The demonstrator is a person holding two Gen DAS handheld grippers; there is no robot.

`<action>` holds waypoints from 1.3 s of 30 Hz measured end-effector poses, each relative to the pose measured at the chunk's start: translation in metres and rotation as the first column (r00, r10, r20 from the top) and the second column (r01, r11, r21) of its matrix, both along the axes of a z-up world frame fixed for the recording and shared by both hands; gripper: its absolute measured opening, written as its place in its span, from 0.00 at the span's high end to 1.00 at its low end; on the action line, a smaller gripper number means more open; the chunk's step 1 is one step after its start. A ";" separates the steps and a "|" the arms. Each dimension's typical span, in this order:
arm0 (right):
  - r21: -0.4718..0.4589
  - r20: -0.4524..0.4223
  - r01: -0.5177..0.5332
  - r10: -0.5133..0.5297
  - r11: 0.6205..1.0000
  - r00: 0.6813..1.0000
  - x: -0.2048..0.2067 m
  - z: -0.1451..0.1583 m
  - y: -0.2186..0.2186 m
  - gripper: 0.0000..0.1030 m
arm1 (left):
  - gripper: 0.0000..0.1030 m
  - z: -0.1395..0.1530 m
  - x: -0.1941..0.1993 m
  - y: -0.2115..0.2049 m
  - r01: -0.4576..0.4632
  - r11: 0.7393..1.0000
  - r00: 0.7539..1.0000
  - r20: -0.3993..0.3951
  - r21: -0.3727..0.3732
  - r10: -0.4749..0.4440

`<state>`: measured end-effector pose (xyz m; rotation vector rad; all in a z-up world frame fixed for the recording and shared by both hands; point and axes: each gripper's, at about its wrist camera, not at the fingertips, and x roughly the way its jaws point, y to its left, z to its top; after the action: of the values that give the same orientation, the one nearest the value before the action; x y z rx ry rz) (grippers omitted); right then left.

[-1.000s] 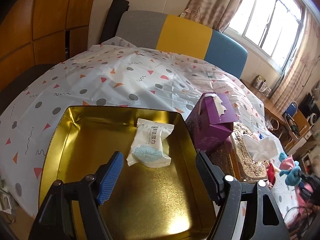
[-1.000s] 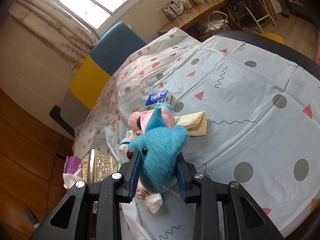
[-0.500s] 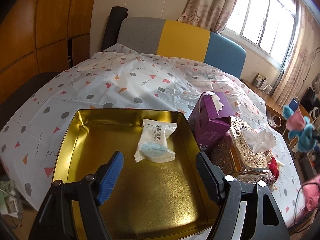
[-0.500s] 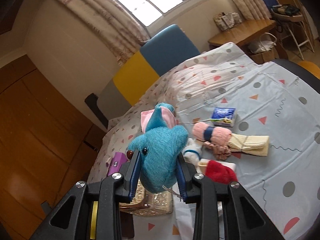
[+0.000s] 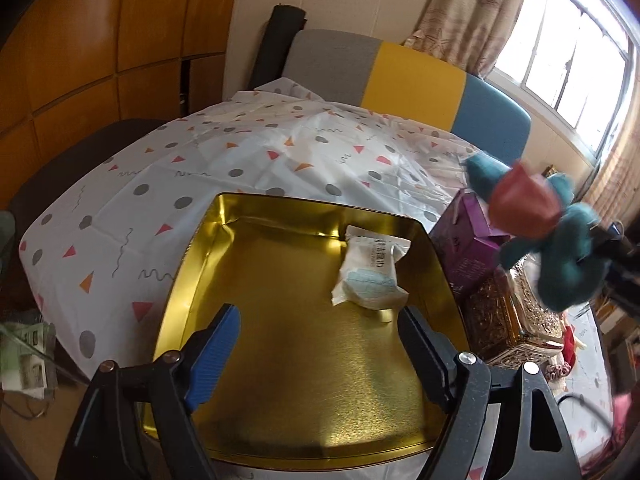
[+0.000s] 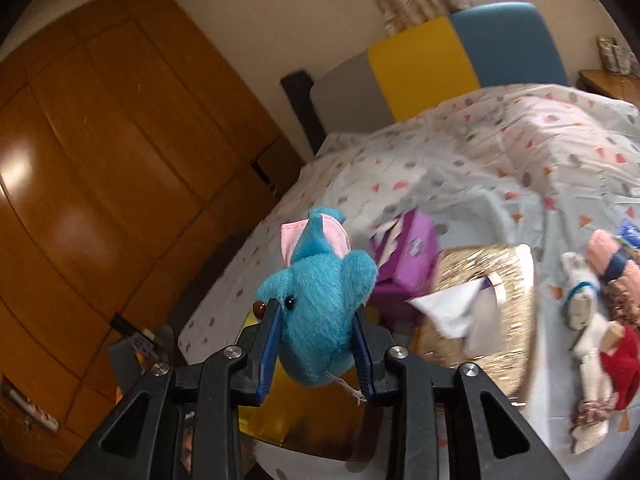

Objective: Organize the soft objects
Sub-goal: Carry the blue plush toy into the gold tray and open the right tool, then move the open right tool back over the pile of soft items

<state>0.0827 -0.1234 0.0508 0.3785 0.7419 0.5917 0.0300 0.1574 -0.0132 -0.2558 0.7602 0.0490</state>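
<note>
1. The blue plush toy (image 6: 320, 304) is clamped between the pads of the right tool (image 6: 316, 344), off the table and in the air; in the left wrist view it hangs above the purple tissue box (image 5: 468, 244), just right of the gold tin (image 5: 280, 208).
2. The step in hand looks like carrying the toy to the tin, where a white wipes packet (image 5: 370, 276) already lies near the far right corner.
3. The next move probably calls for bringing the toy over the tin's bare floor, lowering it clear of the rim, and only then letting go.
4. The left tool (image 5: 316, 344) hovers over the near half of the tin, tilted downward; its jaws are opening with nothing between them.
5. The right tool points down at a slant toward the tin, whose gold edge shows below its fingers.
6. More soft things lie on the patterned table (image 6: 480, 168) beyond the gold tissue holder (image 6: 480, 300), among them a pink roll (image 6: 608, 252) and a red item (image 6: 620, 364).
</note>
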 end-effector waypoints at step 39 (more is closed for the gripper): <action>-0.429 0.051 0.078 -0.062 0.900 0.997 -0.010 -0.067 0.068 0.33 | 0.11 0.007 -0.015 -0.009 0.002 0.994 1.000 0.028 0.112 -0.006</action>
<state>0.0730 -0.0550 -0.0166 -0.0176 0.7973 0.3499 0.0149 0.1480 -0.0063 -0.1483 0.7273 0.0837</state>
